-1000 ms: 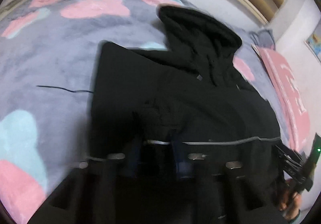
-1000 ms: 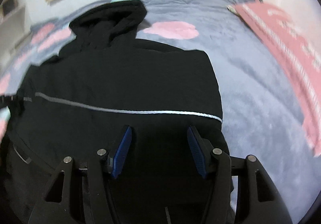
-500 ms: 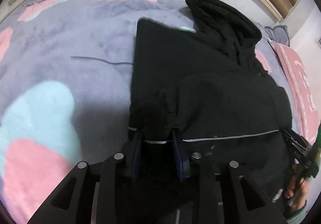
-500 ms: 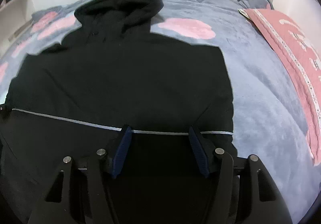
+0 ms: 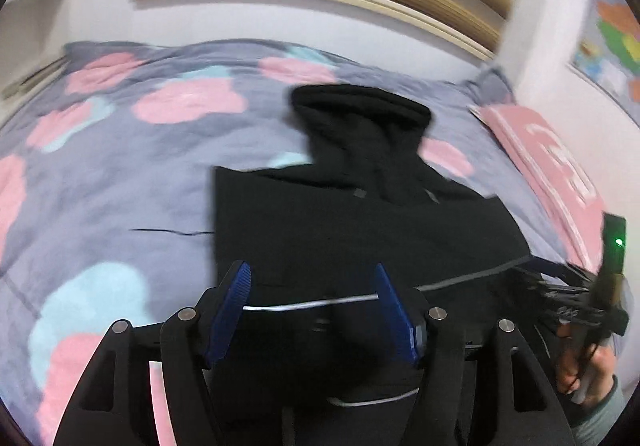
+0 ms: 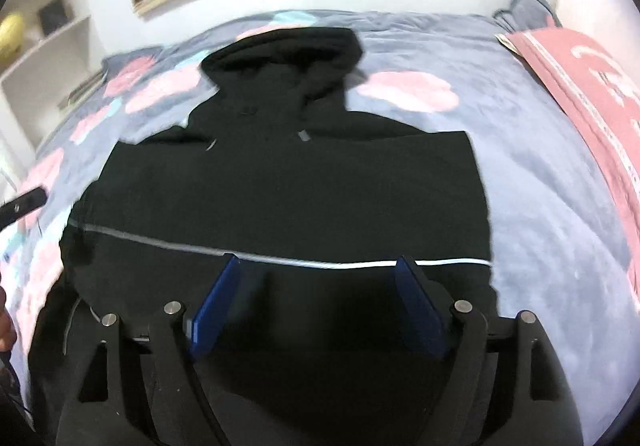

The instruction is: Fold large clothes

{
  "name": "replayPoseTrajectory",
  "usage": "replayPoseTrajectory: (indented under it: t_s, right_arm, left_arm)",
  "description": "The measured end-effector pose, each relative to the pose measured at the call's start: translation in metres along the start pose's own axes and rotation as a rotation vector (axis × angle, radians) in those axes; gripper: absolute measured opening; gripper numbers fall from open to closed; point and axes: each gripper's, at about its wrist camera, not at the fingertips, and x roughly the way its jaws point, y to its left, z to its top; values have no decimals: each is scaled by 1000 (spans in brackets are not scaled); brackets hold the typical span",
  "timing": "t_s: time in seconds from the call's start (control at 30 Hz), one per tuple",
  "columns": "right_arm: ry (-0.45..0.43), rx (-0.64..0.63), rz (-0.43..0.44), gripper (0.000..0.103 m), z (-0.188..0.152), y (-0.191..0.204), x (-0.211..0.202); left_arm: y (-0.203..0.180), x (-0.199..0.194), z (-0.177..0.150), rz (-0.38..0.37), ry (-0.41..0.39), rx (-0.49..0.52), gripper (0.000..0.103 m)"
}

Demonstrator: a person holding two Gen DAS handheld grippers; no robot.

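Your black hooded jacket [image 6: 280, 186] lies flat on the flowered blanket [image 5: 100, 186]. Your left gripper [image 5: 312, 310] and right gripper [image 6: 320, 306] have just been opening, both wide above it, gripping nothing.

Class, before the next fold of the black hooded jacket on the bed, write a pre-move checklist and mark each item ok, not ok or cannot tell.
1. Left gripper has let go of the fabric: ok, jaws just opened, pads apart.
2. Right gripper free: ok, jaws just opened wider, nothing pinched.
3. Black hooded jacket lies flat on the blanket: ok.
4. Hood still unfolded, pointing to the headboard: ok.
5. Reflective stripe straight across the fold: ok.
6. Layers underneath smooth: cannot tell.
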Motion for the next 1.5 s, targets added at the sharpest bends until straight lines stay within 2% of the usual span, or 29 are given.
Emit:
replayPoseTrajectory:
  t_s: [0.07, 0.13, 0.17, 0.23, 0.37, 0.5, 0.63, 1.07, 1.17, 1.27, 1.33, 1.4, 1.43, 1.5]
  right_arm:
    - [33, -70, -46, 82, -11, 15, 16]
    - [61, -104, -89, 82, -27, 21, 38]
    - [17, -116, -87, 83, -37, 21, 43]
    - [-79, -109, -60, 84, -49, 18, 40]
    - [-97, -89, -58, 85, -52, 10, 44]
    - [-108, -93, -97, 85, -53, 12, 50]
    - [-113, -88, -107, 86, -59, 16, 50]
    - [-104, -83, -81, 89, -52, 16, 46]
    - [-39, -103, -62, 89, -42, 16, 41]
    - [-4, -102, -10, 89, -15, 11, 27]
    - [-44, -80, -5, 90, 18, 5, 12]
    - [-95, -51, 9, 90, 58, -1, 3]
    - [-123, -42, 13, 90, 77, -5, 2]
    - [-178, -36, -1, 90, 109, -11, 9]
  left_arm:
    - [-7, 27, -14, 18, 56, -3, 66]
    - [4, 73, -37, 71, 162, -67, 66]
    - [11, 85, -49, 69, 158, -88, 66]
    - [7, 84, -61, 94, 54, -63, 66]
    - [11, 80, -70, 76, -29, -61, 67]
    - [8, 85, -74, 117, -44, -34, 68]
    - [3, 86, -70, 113, -49, -35, 68]
    - [-3, 80, -65, 117, -33, -16, 70]
    - [-12, 63, -52, 110, -20, 27, 70]
    - [-19, 30, -14, 72, -88, 62, 70]
    - [-21, 21, 27, 99, -108, 59, 71]
    - [-15, 22, 71, 91, -122, 22, 78]
    - [-9, 30, 97, 85, -122, -15, 78]
    - [1, 49, 128, 72, -112, -63, 78]
